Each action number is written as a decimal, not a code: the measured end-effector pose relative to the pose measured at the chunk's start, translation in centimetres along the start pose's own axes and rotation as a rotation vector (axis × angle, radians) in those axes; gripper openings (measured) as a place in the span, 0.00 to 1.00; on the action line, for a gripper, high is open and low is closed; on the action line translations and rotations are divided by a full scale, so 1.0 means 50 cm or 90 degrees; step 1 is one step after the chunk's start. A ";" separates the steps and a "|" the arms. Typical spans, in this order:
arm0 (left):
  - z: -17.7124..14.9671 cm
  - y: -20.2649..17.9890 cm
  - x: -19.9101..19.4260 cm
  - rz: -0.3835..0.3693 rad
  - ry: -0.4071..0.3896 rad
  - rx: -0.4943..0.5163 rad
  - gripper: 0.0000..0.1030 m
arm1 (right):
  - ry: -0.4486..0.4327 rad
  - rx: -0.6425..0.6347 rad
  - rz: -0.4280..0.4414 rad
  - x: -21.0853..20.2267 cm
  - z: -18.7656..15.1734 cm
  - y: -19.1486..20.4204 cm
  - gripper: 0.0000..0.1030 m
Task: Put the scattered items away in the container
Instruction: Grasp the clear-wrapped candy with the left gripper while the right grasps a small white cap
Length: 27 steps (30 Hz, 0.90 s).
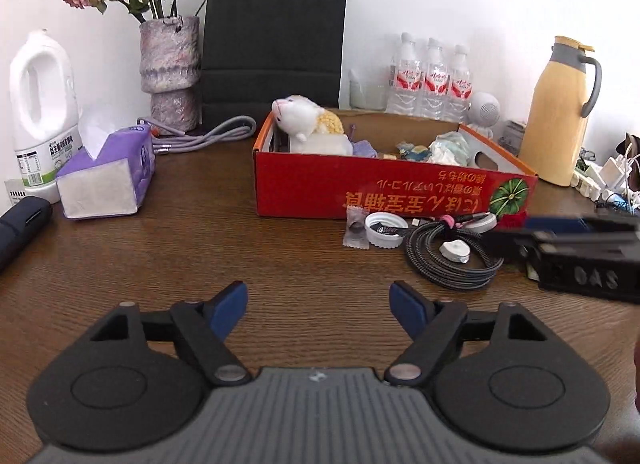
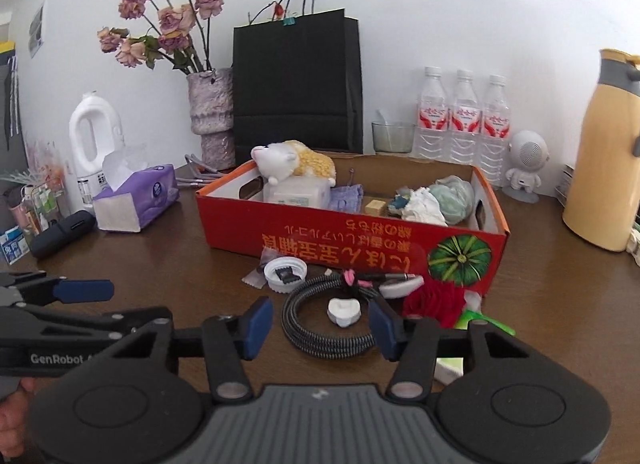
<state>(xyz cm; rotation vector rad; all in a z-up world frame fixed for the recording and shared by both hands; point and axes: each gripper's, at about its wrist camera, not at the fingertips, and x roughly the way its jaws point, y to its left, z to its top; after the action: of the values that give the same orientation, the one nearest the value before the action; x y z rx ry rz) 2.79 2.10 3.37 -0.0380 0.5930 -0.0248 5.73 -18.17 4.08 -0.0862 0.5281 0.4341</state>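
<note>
The red cardboard box [image 1: 320,188] [image 2: 304,236] stands mid-table and holds a plush toy [image 2: 296,164], cloths and crumpled wrappers. In front of it lie a white bottle cap [image 1: 384,229] [image 2: 286,274], a clear candy wrapper [image 1: 355,228], a coiled braided cable [image 1: 440,268] [image 2: 316,340] with a small white piece [image 2: 344,312] on it, a red fabric flower [image 2: 434,302] and a green item [image 2: 490,322]. My right gripper [image 2: 320,324] hangs over the coil, with its blue pads on either side and not pressing. My left gripper [image 1: 319,300] is open over bare wood, left of the clutter.
At the left are a purple tissue pack [image 1: 108,176], a white detergent jug [image 1: 42,112] and a dark case [image 1: 20,224]. A vase of dried roses [image 1: 170,72], a black paper bag [image 1: 276,44], three water bottles [image 1: 430,80], a small white speaker [image 1: 484,112] and a yellow jug [image 1: 560,112] line the back.
</note>
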 end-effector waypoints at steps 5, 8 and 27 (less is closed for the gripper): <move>0.023 0.011 0.034 -0.015 0.006 0.023 0.67 | 0.023 -0.039 0.052 0.103 0.052 0.025 0.44; 0.037 0.015 0.060 -0.022 0.019 0.029 0.61 | 0.053 -0.081 0.062 0.167 0.061 0.045 0.29; 0.095 -0.006 0.183 -0.105 0.052 0.067 0.48 | 0.125 -0.127 0.062 0.194 0.049 0.033 0.06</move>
<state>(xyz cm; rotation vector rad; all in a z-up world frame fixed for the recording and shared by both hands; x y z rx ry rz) 13.03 1.63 2.20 0.0157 0.6688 -0.2183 13.69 -12.53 1.36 -0.2973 0.6824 0.5768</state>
